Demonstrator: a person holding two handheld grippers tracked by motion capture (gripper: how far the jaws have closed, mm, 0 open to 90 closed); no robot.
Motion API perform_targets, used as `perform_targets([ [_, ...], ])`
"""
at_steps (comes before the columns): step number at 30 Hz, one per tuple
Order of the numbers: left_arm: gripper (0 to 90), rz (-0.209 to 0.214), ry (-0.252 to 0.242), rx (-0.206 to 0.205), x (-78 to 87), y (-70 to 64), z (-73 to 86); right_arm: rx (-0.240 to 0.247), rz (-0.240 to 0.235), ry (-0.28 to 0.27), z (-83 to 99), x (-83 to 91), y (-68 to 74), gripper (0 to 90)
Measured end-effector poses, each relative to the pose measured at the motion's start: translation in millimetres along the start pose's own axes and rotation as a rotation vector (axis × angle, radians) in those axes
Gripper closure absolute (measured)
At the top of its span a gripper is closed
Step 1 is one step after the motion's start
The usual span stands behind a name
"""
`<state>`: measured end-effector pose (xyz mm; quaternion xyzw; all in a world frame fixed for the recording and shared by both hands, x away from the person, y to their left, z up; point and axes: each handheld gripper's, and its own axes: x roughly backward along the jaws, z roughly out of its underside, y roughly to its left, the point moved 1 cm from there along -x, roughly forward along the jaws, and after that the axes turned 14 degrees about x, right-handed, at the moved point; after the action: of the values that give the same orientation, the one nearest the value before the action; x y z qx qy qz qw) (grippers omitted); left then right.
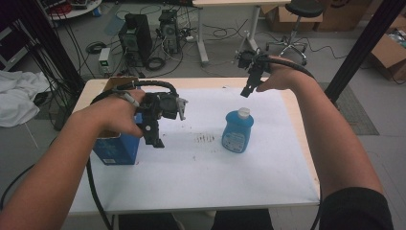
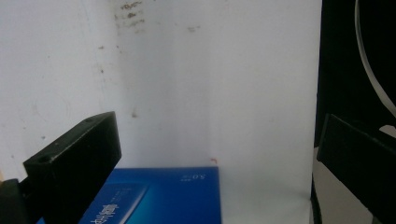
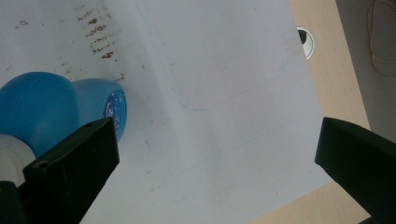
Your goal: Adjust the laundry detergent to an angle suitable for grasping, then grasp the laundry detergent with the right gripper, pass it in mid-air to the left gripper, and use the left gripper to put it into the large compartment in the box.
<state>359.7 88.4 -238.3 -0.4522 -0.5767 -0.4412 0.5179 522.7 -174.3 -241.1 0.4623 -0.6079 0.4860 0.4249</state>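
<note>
two parted grippers, left gripper (image 1: pixel 155 139) over blue box (image 1: pixel 116 149), right gripper (image 1: pixel 247 90) above blue bottle (image 1: pixel 236 131).

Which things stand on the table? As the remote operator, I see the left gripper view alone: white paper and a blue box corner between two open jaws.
Observer: A blue bottle with a white cap stands upright on the white sheet, right of the blue box.
Operator: Where is the right gripper?
Observer: The right gripper hangs above the table's far side, beyond the bottle, its jaws wide open and holding nothing.
Operator: And my left gripper, from above?
Observer: The left gripper hovers beside the box's right edge, pointing down, not touching it.
Operator: Is the box shut?
Observer: Its top flap stands open at the far end.
</note>
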Motion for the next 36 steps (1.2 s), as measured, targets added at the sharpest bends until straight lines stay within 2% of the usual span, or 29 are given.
perform_targets([
  [6, 0.1, 0.002, 0.003, 0.001, 1.4, -0.4, -2.6, -0.003, 0.000, -0.003, 3.4, 2.7, 0.4, 0.0],
  [13, 0.1, 0.007, -0.012, 0.054, 3.0, 7.3, 2.3, 0.003, 0.010, -0.004, 3.5, 4.5, 3.4, 0.0],
  [15, 0.1, -0.003, -0.006, 0.067, 4.8, 9.2, 4.6, 0.003, 0.009, -0.009, 3.5, 4.6, 4.1, 0.0],
  [22, 0.1, -0.021, -0.005, 0.029, 8.9, -1.3, 2.5, 0.005, 0.013, -0.007, 1.7, 2.9, 5.6, 0.0],
  [28, 0.1, -0.024, 0.004, -0.022, 10.7, -12.1, -5.7, -0.003, 0.018, -0.013, 2.1, 7.1, 4.7, 0.0],
  [36, 0.1, -0.032, 0.018, -0.035, 12.8, -14.1, -8.3, -0.017, 0.027, -0.017, 6.4, 11.2, 3.9, 0.0],
])
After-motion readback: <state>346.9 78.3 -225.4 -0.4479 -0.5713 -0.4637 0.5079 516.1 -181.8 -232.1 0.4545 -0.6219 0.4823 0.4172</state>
